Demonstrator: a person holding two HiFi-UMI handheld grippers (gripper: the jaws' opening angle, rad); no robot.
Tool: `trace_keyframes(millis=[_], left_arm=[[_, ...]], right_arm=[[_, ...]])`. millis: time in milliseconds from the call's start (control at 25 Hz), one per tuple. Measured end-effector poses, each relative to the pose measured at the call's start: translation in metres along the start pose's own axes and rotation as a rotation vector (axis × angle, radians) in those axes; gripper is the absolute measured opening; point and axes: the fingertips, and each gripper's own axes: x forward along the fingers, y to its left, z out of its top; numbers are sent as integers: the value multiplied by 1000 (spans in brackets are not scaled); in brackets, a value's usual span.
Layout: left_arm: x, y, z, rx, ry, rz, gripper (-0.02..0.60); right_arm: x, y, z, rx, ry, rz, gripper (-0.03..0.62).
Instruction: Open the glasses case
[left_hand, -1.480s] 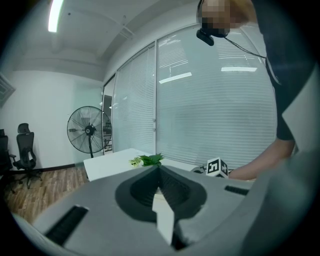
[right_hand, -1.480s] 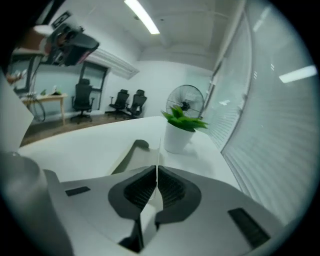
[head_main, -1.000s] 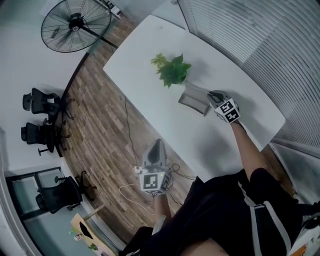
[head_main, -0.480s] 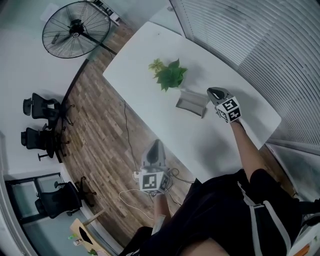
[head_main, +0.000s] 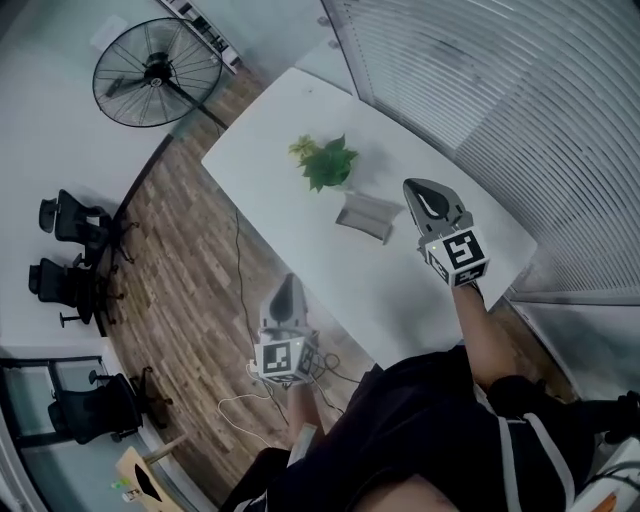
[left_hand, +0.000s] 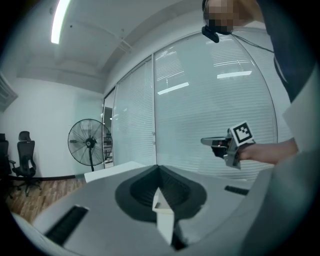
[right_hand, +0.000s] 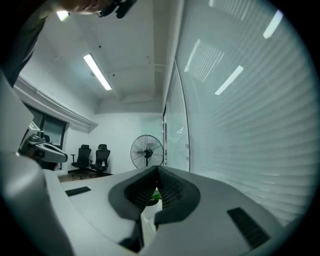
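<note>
The grey glasses case (head_main: 365, 216) lies on the white table (head_main: 400, 290) just right of a small green plant (head_main: 322, 162); its lid looks tilted up. My right gripper (head_main: 412, 185) hangs in the air above and to the right of the case, shut and empty, clear of it. In its own view the right gripper (right_hand: 156, 168) has its jaws together, with a sliver of the plant (right_hand: 155, 196) showing below them. My left gripper (head_main: 291, 280) hovers off the table's near edge over the floor, shut on nothing. The left gripper view shows the left gripper (left_hand: 157, 166) with its jaws closed and the right gripper (left_hand: 203, 142) held level ahead.
A standing fan (head_main: 157, 72) is on the wooden floor beyond the table's far end, with black office chairs (head_main: 65, 250) at the left. Slatted blinds (head_main: 500, 100) run along the table's right side. A white cable (head_main: 240, 385) trails on the floor below the left gripper.
My right gripper has lifted off the case and risen well above the table. The left gripper has come up a little. The case stays where it was.
</note>
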Motion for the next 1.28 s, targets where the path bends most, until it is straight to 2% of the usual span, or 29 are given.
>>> trace_keyframes(millis=[160,400,520,760,1000,1280], left_arm=[[-6,4,14,11,-46,46,0],[-17,3,38,36,-92,69,0],[-21,6,42,40,-103,75,0],[-38,13,62,39,-154,93,0],[-51,13,67,60,-176,111,0],[-62,7,67,74,-180,115,0]], right_arm=[[-49,18,29,-47,-3,-71,14],[-99,20,33,33,0,-125,14],[-110,14,34,25,-13,-148,14],[-109,16,54,22,-84,-99,14],[-110,26,43,10,-47,-60,14],[-118,33,26,50,-9,-39,14]])
